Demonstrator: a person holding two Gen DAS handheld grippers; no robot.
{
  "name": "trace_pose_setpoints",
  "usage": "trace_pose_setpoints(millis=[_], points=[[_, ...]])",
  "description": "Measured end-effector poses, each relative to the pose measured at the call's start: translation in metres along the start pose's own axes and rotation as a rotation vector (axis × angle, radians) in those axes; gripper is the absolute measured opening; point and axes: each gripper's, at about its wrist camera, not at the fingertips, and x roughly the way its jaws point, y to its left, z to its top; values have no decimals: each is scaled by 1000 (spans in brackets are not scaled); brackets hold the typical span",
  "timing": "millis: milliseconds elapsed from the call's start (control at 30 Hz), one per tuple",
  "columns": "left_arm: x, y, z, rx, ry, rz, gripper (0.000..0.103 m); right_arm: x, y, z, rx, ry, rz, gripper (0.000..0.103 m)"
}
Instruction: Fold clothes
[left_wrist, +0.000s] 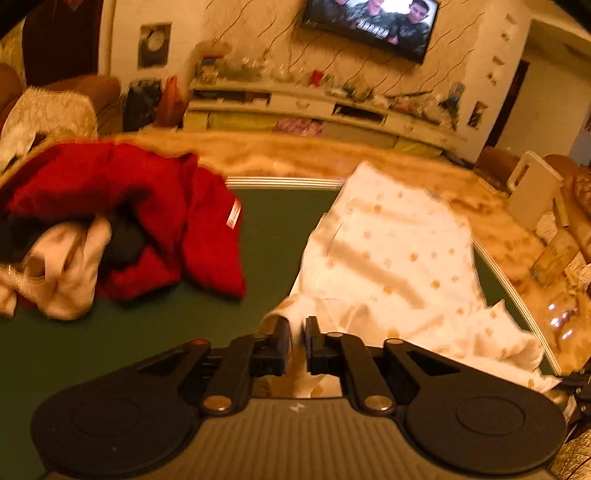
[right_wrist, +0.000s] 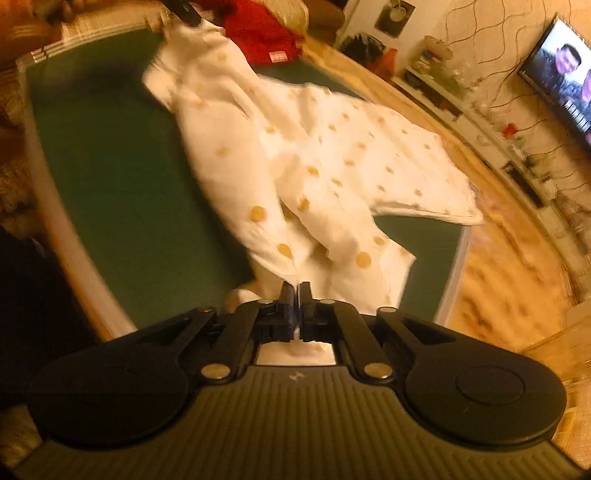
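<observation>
A white garment with orange dots (left_wrist: 399, 254) lies stretched over the green table (left_wrist: 273, 229). My left gripper (left_wrist: 296, 325) is shut on one edge of it. My right gripper (right_wrist: 295, 290) is shut on the other end of the same garment (right_wrist: 332, 162), which hangs taut between both grippers above the table (right_wrist: 110, 155). The left gripper also shows at the top of the right wrist view (right_wrist: 186, 13), pinching the far corner.
A pile of red (left_wrist: 155, 206), cream (left_wrist: 66, 273) and black clothes lies on the table's left; the red one shows in the right wrist view (right_wrist: 258, 33). Beyond the table are a tiled floor (left_wrist: 314, 155), a TV shelf (left_wrist: 314, 107) and a white stool (left_wrist: 532, 188).
</observation>
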Motion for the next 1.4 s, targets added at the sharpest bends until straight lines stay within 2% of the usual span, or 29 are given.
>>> trace_pose_setpoints(millis=[33, 67, 100, 133, 200, 300, 500, 567, 667, 767, 867, 933, 967, 1000, 1133, 1200, 1233, 1300, 1400], points=[[3, 2, -7, 1, 21, 7, 33, 2, 10, 2, -40, -13, -38, 16], [5, 5, -15, -5, 38, 13, 54, 2, 19, 3, -78, -44, -64, 29], [5, 9, -23, -12, 44, 8, 63, -1, 29, 3, -110, -81, -83, 36], [3, 13, -31, -25, 46, 0, 66, -4, 37, 3, -140, -118, -94, 46], [-4, 28, -50, -82, 57, -20, 74, -13, 51, 2, -189, -194, -84, 51], [-10, 37, -76, -146, 71, -53, 74, -15, 63, 1, -243, -228, -36, 52], [-12, 30, -101, -111, 55, -45, 77, -6, 76, 0, -271, -177, 8, 52], [-10, 26, -103, -89, 48, -43, 83, -5, 76, 0, -264, -169, 14, 52], [-3, 20, -99, -42, 44, -47, 85, 1, 76, 0, -261, -156, 23, 52], [13, 14, -86, -27, 57, -100, 86, 5, 76, 3, -249, -151, 32, 52], [31, 6, -75, -4, 83, -114, 81, 6, 77, 4, -233, -147, 40, 52], [36, 1, -68, 15, 101, -106, 58, 8, 78, 3, -240, -140, 33, 52], [36, 1, -65, 2, 119, -119, 25, 9, 78, 3, -245, -136, 27, 52], [36, 2, -63, -21, 139, -139, 19, 11, 77, 2, -252, -129, 20, 52], [18, 7, -55, -123, 214, -251, 13, 18, 74, 3, -275, -119, 22, 51], [1, 15, -47, -190, 233, -317, 12, 19, 73, 4, -284, -112, 54, 25], [-9, 19, -42, -207, 234, -330, 12, 20, 72, 5, -291, -97, 64, 2], [-24, 27, -33, -255, 247, -363, 12, 16, 66, 7, -287, -91, 116, 1], [-36, 43, -23, -344, 280, -402, 12, -1, 32, 12, -76, -149, 323, 1]])
